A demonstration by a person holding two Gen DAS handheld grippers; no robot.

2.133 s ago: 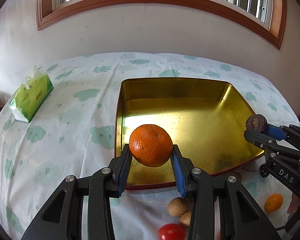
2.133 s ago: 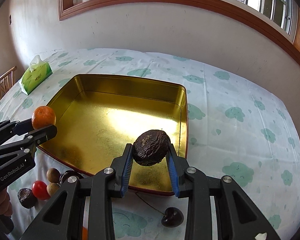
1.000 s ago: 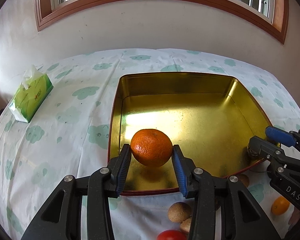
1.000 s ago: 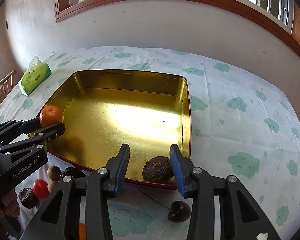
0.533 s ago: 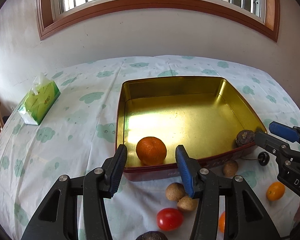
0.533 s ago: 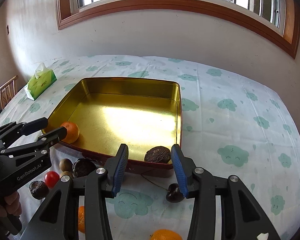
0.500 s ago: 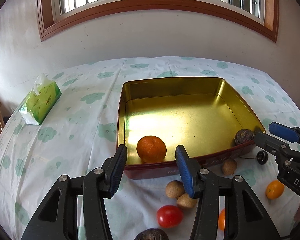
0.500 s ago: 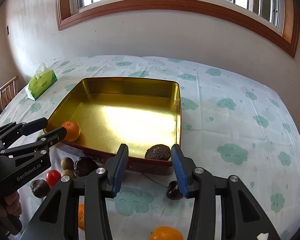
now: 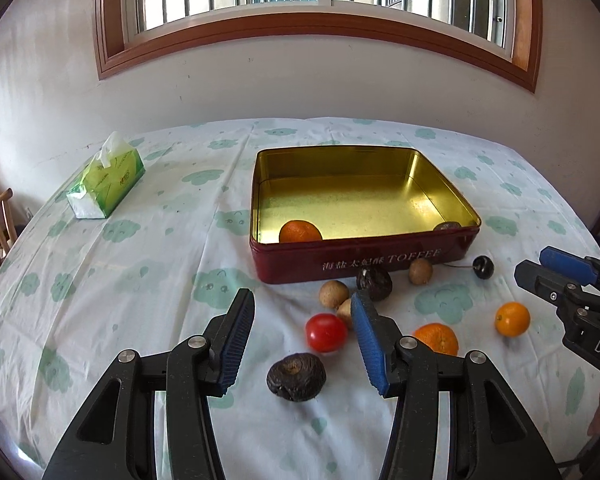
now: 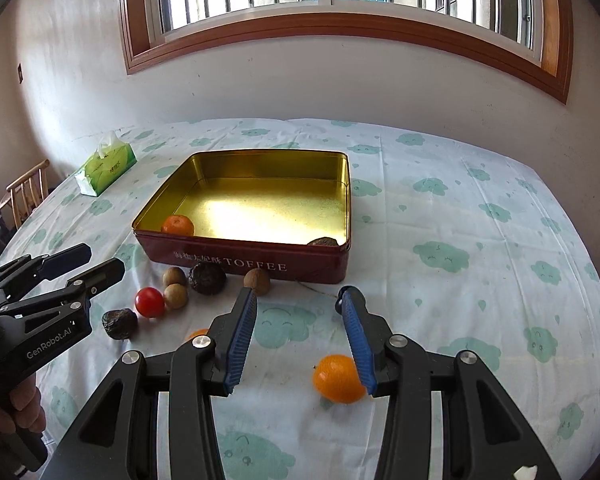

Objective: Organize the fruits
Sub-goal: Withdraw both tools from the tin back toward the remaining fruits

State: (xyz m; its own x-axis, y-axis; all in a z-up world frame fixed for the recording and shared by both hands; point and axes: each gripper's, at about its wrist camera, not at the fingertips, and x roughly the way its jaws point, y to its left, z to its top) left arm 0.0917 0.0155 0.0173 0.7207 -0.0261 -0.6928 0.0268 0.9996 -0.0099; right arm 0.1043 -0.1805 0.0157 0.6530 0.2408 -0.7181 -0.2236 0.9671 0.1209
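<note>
A red tin with a gold inside (image 9: 364, 258) (image 10: 260, 262) holds a mandarin (image 9: 300, 232) (image 10: 177, 225) at its near left and a dark wrinkled fruit (image 9: 447, 226) (image 10: 323, 242) at its near right. My left gripper (image 9: 302, 336) is open and empty above the cloth, near a dark wrinkled fruit (image 9: 296, 377) and a red tomato (image 9: 326, 332). My right gripper (image 10: 298, 338) is open and empty, with a small orange (image 10: 337, 378) by its right finger. Loose on the cloth lie brown longans (image 9: 333, 294), another dark fruit (image 9: 374, 283), a mandarin (image 9: 437, 338) and a black fruit (image 9: 483, 267).
A green tissue box (image 9: 106, 184) (image 10: 106, 168) lies at the far left of the table. A wooden chair (image 10: 24, 196) stands beyond the left edge. The wall and window run behind the table.
Both grippers let go of their fruit in the tin, opened, and pulled back and up from it. The loose fruits in front of the tin came into view.
</note>
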